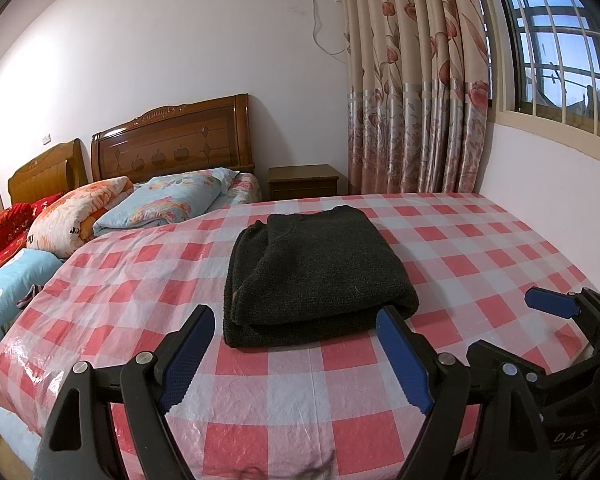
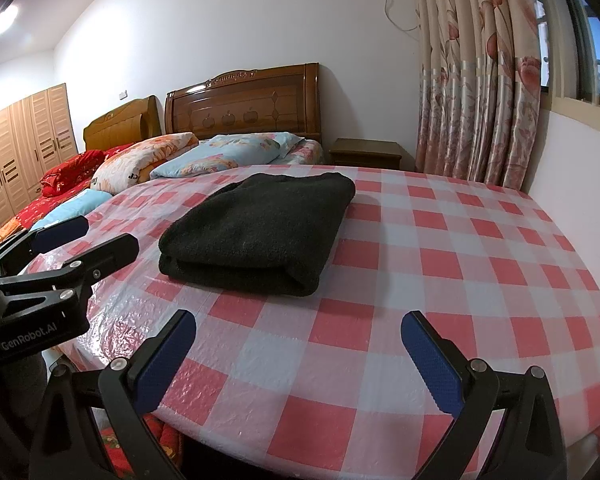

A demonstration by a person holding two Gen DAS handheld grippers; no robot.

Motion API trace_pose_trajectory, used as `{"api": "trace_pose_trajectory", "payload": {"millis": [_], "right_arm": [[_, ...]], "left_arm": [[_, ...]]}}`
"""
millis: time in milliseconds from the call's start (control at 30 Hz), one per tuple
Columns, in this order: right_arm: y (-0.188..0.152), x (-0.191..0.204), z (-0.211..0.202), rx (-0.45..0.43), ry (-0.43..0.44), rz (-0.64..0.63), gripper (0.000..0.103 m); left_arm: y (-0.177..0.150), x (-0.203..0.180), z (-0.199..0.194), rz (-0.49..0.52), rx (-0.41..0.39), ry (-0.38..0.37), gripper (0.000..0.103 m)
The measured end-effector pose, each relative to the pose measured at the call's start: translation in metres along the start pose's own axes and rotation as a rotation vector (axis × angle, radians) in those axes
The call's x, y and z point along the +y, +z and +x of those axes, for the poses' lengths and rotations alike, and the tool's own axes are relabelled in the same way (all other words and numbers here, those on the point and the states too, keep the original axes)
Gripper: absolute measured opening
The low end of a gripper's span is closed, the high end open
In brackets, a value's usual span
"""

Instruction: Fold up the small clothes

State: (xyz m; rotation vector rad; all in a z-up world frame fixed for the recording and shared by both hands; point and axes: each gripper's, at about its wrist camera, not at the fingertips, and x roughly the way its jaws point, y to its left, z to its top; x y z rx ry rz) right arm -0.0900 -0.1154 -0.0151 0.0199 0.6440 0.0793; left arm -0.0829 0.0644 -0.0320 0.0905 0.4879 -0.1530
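A dark knitted garment [image 1: 312, 272] [image 2: 260, 224] lies folded into a thick rectangle on the table, which is covered by a red-and-white checked plastic cloth [image 1: 480, 240] [image 2: 440, 248]. My left gripper [image 1: 296, 316] is open just in front of the garment's near edge, its blue pads [image 1: 188, 356] empty. It also shows at the left of the right wrist view, where the left gripper [image 2: 108, 236] sits beside the garment. My right gripper [image 2: 299, 318] is open over bare cloth, a little short of the garment and holding nothing. In the left wrist view the right gripper [image 1: 504, 320] is to the garment's right.
Behind the table on the left is a bed with floral pillows [image 1: 168, 200] and quilts [image 2: 140, 164] under wooden headboards [image 1: 172, 140]. A nightstand [image 1: 304, 182], a flowered curtain [image 1: 416, 80] and a barred window [image 1: 560, 40] lie beyond. A white wall [image 1: 560, 184] borders the table's right side. Wardrobes [image 2: 20, 152] are at far left.
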Motion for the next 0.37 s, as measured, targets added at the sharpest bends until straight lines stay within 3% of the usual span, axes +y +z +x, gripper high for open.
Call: {"api": "trace_pose_trajectory", "payload": {"millis": [367], "right_arm": [[-0.0035,-0.0001,0.0,0.006,0.004,0.0,0.103]], "left_arm": [[-0.0022,0.0055,0.0019,-0.029,-0.002,0.007,0.083]]}}
